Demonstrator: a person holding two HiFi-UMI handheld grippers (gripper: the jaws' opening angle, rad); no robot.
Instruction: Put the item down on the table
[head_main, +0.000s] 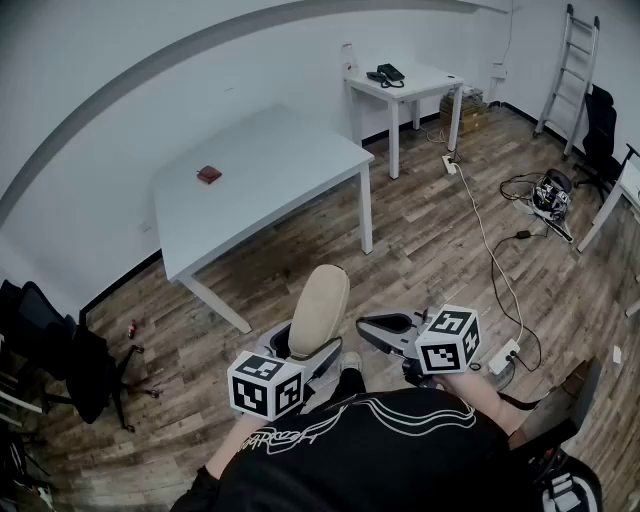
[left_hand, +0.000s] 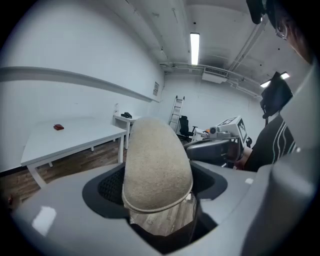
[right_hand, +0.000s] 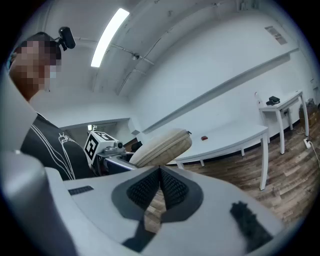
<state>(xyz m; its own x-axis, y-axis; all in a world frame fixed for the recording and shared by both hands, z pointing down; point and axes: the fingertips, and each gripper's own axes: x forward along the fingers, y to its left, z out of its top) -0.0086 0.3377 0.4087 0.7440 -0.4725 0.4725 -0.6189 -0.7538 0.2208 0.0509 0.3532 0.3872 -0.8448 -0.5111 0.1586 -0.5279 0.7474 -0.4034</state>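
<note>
A beige oval zip case (head_main: 320, 308) stands on end in my left gripper (head_main: 306, 356), held in the air above the wooden floor. In the left gripper view the case (left_hand: 157, 162) fills the space between the wide-set jaws of that gripper (left_hand: 159, 192), which is shut on its lower end. My right gripper (head_main: 368, 327) hangs just to the right of the case; in its own view its ribbed pads (right_hand: 172, 187) meet with nothing between them, so that gripper (right_hand: 160, 171) is shut. The large white table (head_main: 270, 165) stands ahead, a few steps away.
A small reddish-brown object (head_main: 209, 175) lies on the large table. A smaller white table (head_main: 425, 78) with a black phone stands at the back right, a ladder (head_main: 568, 65) leans in the corner, cables (head_main: 495, 255) run over the floor, and dark chairs (head_main: 60, 355) stand at the left.
</note>
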